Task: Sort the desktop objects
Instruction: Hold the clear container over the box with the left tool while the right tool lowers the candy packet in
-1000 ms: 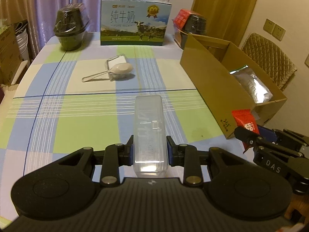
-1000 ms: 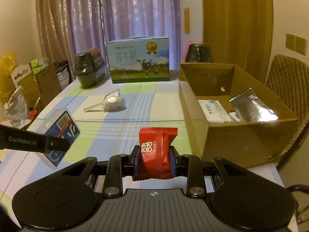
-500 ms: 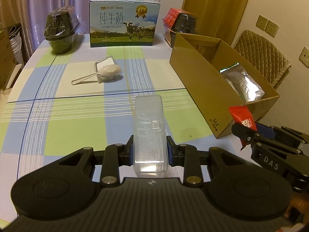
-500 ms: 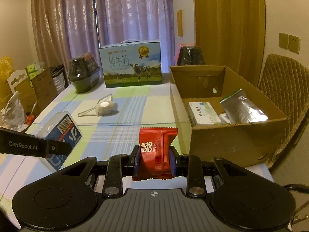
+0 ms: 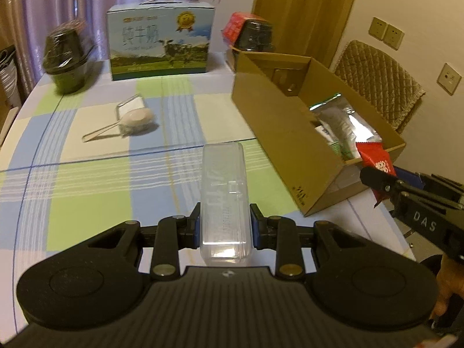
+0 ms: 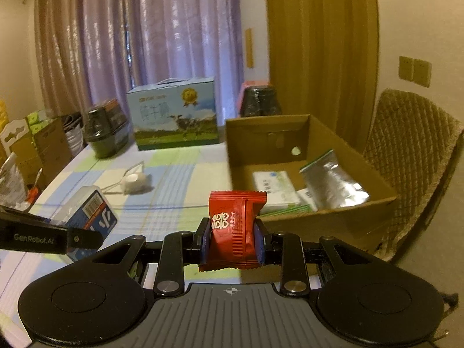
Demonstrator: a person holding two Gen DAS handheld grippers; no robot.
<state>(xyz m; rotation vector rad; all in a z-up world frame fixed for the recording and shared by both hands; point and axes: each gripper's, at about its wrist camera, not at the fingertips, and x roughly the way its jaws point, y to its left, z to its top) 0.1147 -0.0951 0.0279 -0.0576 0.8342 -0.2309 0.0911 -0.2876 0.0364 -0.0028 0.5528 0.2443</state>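
Both claws have swung toward the box (image 6: 313,223) since the earlier frames; it now looms larger and nearer in each view. Left claw (image 5: 224,227) is clamped on a clear case (image 5: 224,200), held above the table (image 5: 87,188), short of the box. Right claw (image 6: 233,239) is pinched shut on a red packet (image 6: 235,226), which hangs just before the near wall of the box, not yet over the opening.

Inside the box lie a silver pouch (image 6: 330,185) and a white packet (image 6: 275,187), so part of the sorting looks done. Two carried items remain to be dropped in. A mask (image 5: 134,119) lies out on the table, well apart from the box, and probably comes next. Whether the milk carton (image 5: 161,43) and the dark bowls at the far edge belong to the task, I cannot tell.
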